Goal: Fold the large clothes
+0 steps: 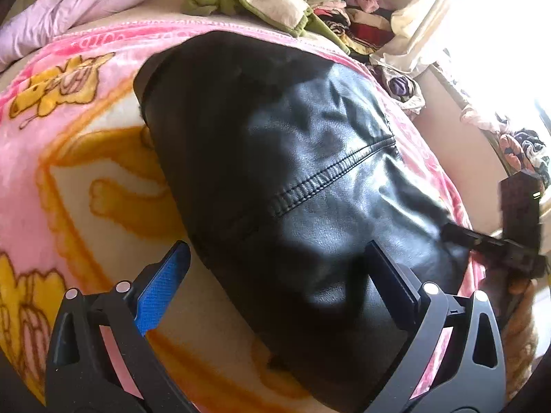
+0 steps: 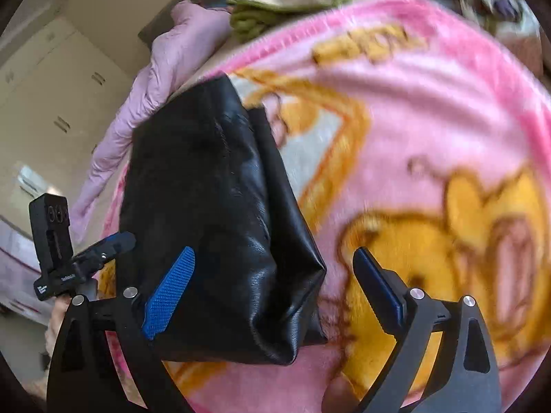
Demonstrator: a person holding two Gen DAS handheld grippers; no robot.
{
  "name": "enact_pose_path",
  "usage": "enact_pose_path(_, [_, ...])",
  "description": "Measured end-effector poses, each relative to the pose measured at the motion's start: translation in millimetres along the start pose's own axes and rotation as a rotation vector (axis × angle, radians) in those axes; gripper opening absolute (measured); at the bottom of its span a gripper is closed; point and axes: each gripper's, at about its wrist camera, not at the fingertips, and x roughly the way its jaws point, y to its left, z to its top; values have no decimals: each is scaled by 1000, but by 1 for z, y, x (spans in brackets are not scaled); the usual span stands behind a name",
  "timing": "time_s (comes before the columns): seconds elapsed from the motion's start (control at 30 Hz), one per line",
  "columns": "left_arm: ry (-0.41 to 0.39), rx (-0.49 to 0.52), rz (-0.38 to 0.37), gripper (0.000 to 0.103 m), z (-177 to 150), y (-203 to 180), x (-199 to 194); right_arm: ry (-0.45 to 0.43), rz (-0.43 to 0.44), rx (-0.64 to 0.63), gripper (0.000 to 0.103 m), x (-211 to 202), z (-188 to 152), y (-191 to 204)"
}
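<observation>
left wrist view, nearest: the left gripper (image 1: 275, 285) is spread wide over the black leather garment (image 1: 275, 172), pinching nothing; the right gripper (image 2: 275, 292) is spread too. the garment lies folded narrow on the pink blanket (image 2: 430, 103); likely more folds remain. far clothes pile (image 1: 310, 3) is cut off and indistinct.

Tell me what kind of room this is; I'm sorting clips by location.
Probably a bedroom: a pink cartoon blanket covers what looks like a bed, piled clothes lie beyond the black leather garment, and cream wardrobe doors line one wall.
</observation>
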Motion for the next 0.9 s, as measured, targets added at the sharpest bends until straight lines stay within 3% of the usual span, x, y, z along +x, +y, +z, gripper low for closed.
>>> enact_pose_path(0.13, [20,-18,1,95,4,6,8,21,109,116,91,25,-12,-22])
enact_pose_path(0.17, [27,-15,-2,95,5,7,10,12,106,114,86,26,-15,-21])
enact_pose_path(0.2, [32,-11,-6,95,6,8,10,4,130,125,64,23,-18,-19])
enact_pose_path(0.23, [35,-10,-10,95,7,8,10,0,185,148,61,20,-22,-17])
enact_pose_path(0.4, [38,-9,10,95,16,13,8,-36,116,106,59,7,-51,18])
enact_pose_path(0.57, [22,25,17,95,13,7,2,-177,-21,55,61,-11,-71,44])
enact_pose_path(0.7, [2,64,35,95,8,-2,-7,-200,-103,-26,65,-27,-67,57])
enact_pose_path(0.73, [-2,70,39,95,8,-2,-7,-230,-141,-53,71,-37,-63,62])
enact_pose_path(0.83, [-18,92,53,94,3,-9,-12,-346,-243,-170,72,-62,-49,85])
enact_pose_path(0.9, [-17,103,60,94,0,-12,-11,-370,-271,-231,72,-62,-36,101])
